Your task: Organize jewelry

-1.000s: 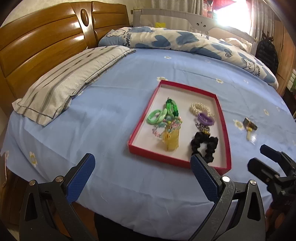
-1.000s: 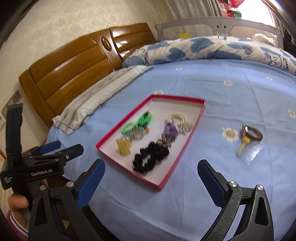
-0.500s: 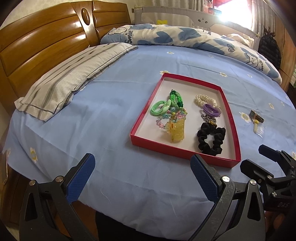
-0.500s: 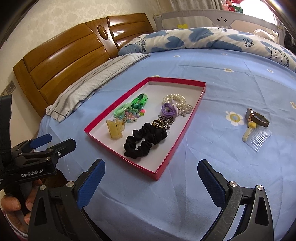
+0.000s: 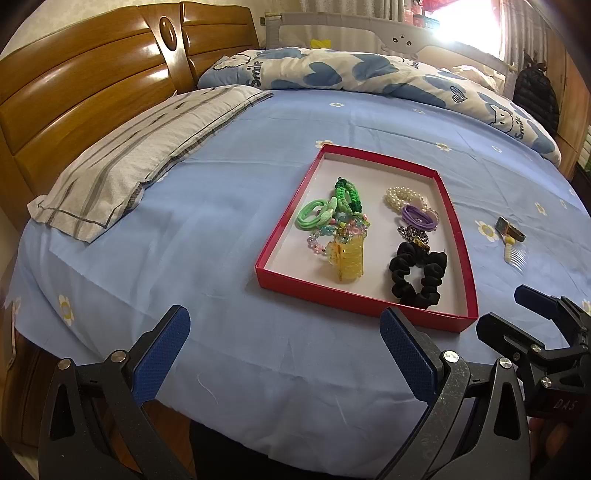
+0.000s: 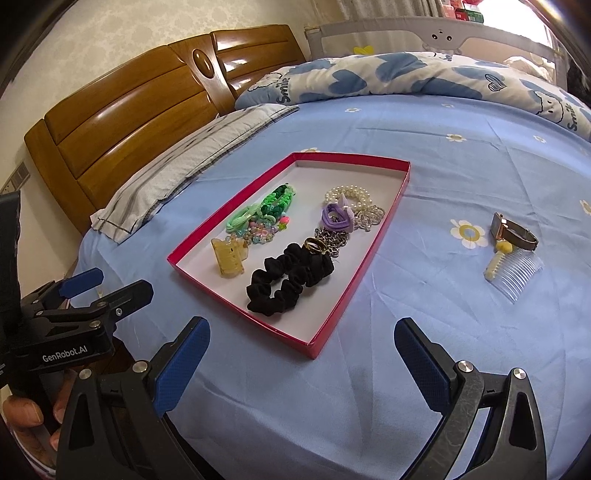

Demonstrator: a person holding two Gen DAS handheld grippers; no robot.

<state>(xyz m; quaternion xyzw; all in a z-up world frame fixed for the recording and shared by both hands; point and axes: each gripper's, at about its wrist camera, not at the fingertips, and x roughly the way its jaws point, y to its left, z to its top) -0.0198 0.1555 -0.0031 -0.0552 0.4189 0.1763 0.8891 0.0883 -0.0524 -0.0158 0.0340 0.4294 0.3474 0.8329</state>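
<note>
A red tray lies on the blue bed sheet. It holds a black scrunchie, a yellow hair claw, green hair ties, a pearl bracelet, a purple tie and chains. To the tray's right on the sheet lie a watch and a clear comb. My left gripper and right gripper hang open near the bed's front edge, both empty.
A striped pillow lies left of the tray by the wooden headboard. A blue-patterned quilt runs along the far side with a bed rail behind it. A hand holds the left gripper.
Both grippers have moved closer to the bed and tilted, so the tray sits larger and lower in both views. Both stay open and empty.
</note>
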